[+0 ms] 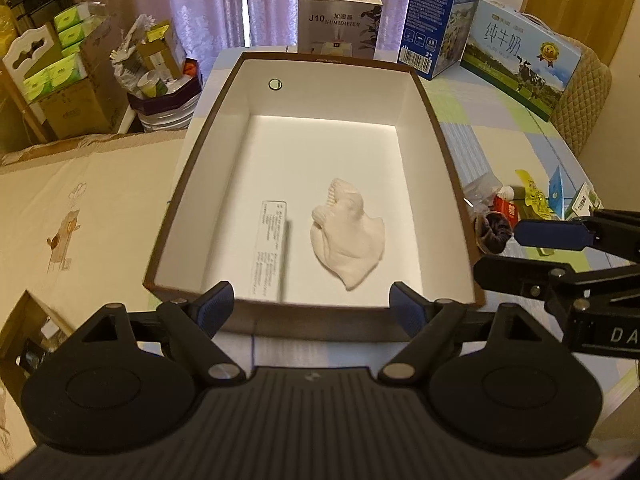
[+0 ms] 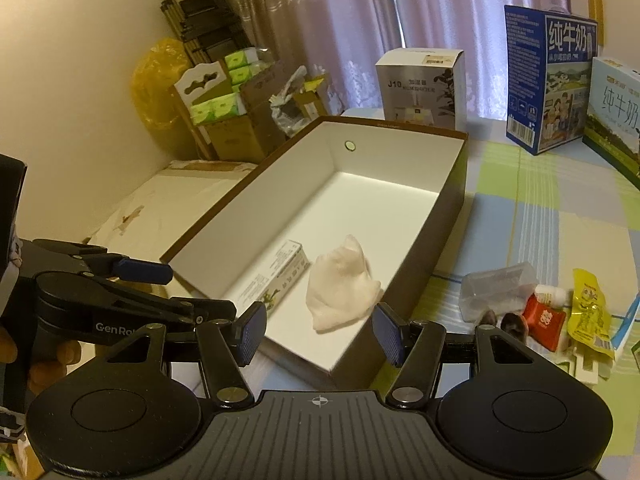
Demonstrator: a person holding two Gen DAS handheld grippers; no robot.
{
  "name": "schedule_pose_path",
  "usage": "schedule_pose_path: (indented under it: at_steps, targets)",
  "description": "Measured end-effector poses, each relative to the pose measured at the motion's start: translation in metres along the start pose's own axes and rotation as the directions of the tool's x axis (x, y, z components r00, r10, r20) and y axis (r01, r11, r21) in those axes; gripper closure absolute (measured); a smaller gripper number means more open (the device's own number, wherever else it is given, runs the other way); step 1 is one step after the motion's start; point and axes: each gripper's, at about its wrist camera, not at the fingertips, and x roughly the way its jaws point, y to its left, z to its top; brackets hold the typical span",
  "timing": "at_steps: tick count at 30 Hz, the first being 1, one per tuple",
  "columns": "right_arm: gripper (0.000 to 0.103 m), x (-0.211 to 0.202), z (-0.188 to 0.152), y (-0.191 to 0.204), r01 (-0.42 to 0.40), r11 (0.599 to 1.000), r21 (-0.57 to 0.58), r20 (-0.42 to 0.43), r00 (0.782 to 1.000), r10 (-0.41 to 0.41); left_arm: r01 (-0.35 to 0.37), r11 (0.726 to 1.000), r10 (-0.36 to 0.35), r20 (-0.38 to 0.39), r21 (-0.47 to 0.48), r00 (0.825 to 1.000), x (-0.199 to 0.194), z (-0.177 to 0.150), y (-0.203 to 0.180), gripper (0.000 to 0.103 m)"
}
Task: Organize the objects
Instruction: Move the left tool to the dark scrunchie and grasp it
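A brown box with a white inside (image 1: 236, 80) (image 2: 456, 184) stands open on the table. In it lie a crumpled white cloth (image 1: 347, 232) (image 2: 340, 292) and a long white carton (image 1: 270, 248) (image 2: 276, 280). My left gripper (image 1: 312, 308) is open and empty, just above the box's near wall. My right gripper (image 2: 320, 334) is open and empty over the box's near corner; it also shows in the left wrist view (image 1: 520, 248). Right of the box lies a pile of small things: a red packet (image 2: 544, 320), a yellow packet (image 2: 590, 312), a clear plastic case (image 2: 496, 288), a dark furry item (image 1: 494, 230).
A humidifier box (image 1: 340, 20) and two milk cartons (image 1: 444, 16) (image 1: 524, 56) stand at the table's far edge. Cardboard boxes with green tissue packs (image 1: 60, 60) stand on the floor to the left. A cream cloth-covered surface (image 1: 80, 208) lies left of the table.
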Motion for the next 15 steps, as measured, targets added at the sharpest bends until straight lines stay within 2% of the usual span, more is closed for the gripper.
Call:
schedule_pose_path:
  at_steps: [15]
  targets:
    - [0.047, -0.048, -0.03, -0.055, -0.027, 1.0, 0.015, -0.039, 0.999, 0.027, -0.02, 0.999, 0.02, -0.008, -0.042, 1.0, -0.017, -0.024, -0.071, 0.019]
